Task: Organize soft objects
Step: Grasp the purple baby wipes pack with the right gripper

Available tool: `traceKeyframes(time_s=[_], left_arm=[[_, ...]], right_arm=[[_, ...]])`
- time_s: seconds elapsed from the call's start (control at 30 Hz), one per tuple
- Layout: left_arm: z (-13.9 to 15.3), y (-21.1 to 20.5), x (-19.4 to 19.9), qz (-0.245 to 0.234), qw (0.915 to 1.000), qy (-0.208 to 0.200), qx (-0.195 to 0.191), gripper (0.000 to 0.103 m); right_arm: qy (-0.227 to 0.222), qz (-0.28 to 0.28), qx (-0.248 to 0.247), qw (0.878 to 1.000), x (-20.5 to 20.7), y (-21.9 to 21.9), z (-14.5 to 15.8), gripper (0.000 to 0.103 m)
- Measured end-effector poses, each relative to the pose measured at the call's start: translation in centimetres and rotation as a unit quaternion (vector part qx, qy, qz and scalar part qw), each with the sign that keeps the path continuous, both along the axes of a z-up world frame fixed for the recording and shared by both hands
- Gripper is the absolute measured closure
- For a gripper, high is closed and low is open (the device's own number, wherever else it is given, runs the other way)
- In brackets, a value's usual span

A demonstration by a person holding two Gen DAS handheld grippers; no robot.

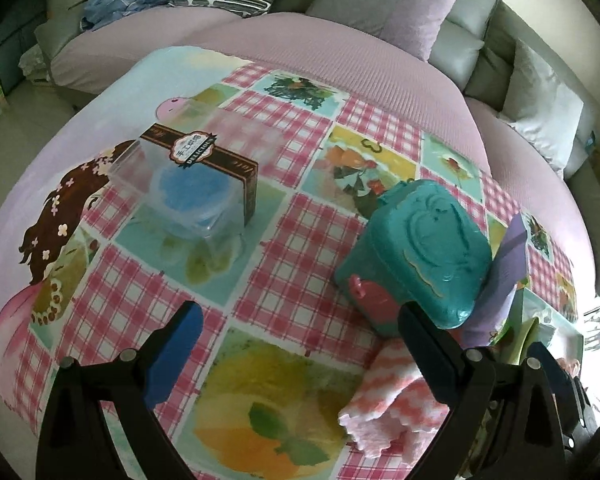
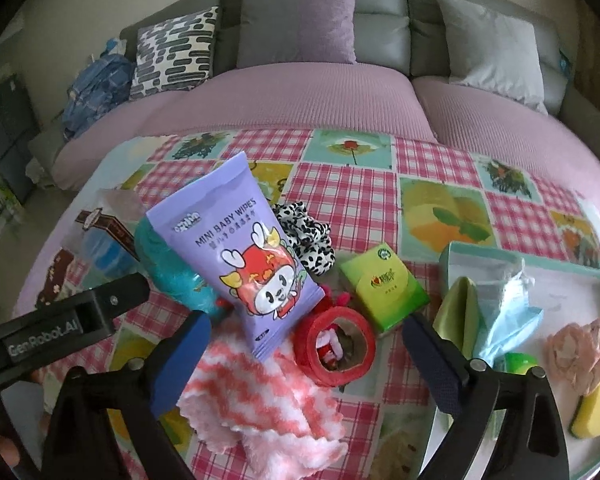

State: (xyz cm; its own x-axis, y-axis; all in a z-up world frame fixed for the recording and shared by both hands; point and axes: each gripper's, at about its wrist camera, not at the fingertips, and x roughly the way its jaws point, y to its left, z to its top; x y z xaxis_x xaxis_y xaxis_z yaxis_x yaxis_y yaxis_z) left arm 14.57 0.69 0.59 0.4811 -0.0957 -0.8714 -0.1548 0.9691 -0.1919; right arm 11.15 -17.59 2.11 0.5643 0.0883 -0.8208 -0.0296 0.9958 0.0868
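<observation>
Both tongs, left [image 1: 300, 344] and right [image 2: 308, 356], gape apart above a pink-and-white fluffy cloth [image 2: 260, 396] near the checked surface's [image 2: 352, 188] front edge, baby wipes pack [image 2: 240, 256] just behind

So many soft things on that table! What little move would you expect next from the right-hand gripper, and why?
Probably the right gripper dips down and closes on the pink-and-white fluffy cloth. Its jaws are open and empty, the cloth lies right between and below them, and the tray on the right already holds other soft things.
</observation>
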Motion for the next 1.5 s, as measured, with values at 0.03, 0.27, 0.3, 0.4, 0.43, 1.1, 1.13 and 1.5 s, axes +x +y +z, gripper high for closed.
traceKeyframes(time_s=[0.03,0.27,0.3,0.4,0.43,1.1,1.13,1.5], left_arm=[[0.1,0.1,0.0,0.002,1.0000,-0.001,-0.002,0.005],[0.2,1.1,-0.3,0.022,0.9997,-0.004,-0.012,0.005],[0.1,1.1,-0.3,0.022,0.9997,-0.002,-0.014,0.005],[0.0,1.0,-0.2,0.020,0.9997,-0.001,-0.016,0.005],[0.0,1.0,-0.3,0.020,0.9997,-0.001,-0.015,0.005],[0.1,1.0,-0.5,0.012,0.9996,0.001,-0.024,0.005],[0.1,0.9,-0.6,0.011,0.9996,0.002,-0.026,0.005],[-0.2,-0.7,-1.0,-0.015,0.9990,0.016,-0.038,0.005]], right_arm=[[-0.001,0.003,-0.007,1.000,0.1,0.2,0.0,0.005],[-0.013,0.026,-0.044,0.999,0.6,1.6,0.0,0.015],[-0.015,0.029,-0.047,0.998,0.6,1.8,0.1,0.016],[-0.018,0.035,-0.057,0.998,0.9,2.2,-0.1,0.023],[-0.016,0.034,-0.059,0.998,1.0,2.3,-0.2,0.030],[-0.026,0.026,0.017,0.999,0.3,0.4,0.4,0.074],[-0.027,0.025,0.022,0.999,0.1,0.2,0.5,0.074],[-0.039,-0.011,0.044,0.998,-3.1,-3.2,2.3,0.075]])
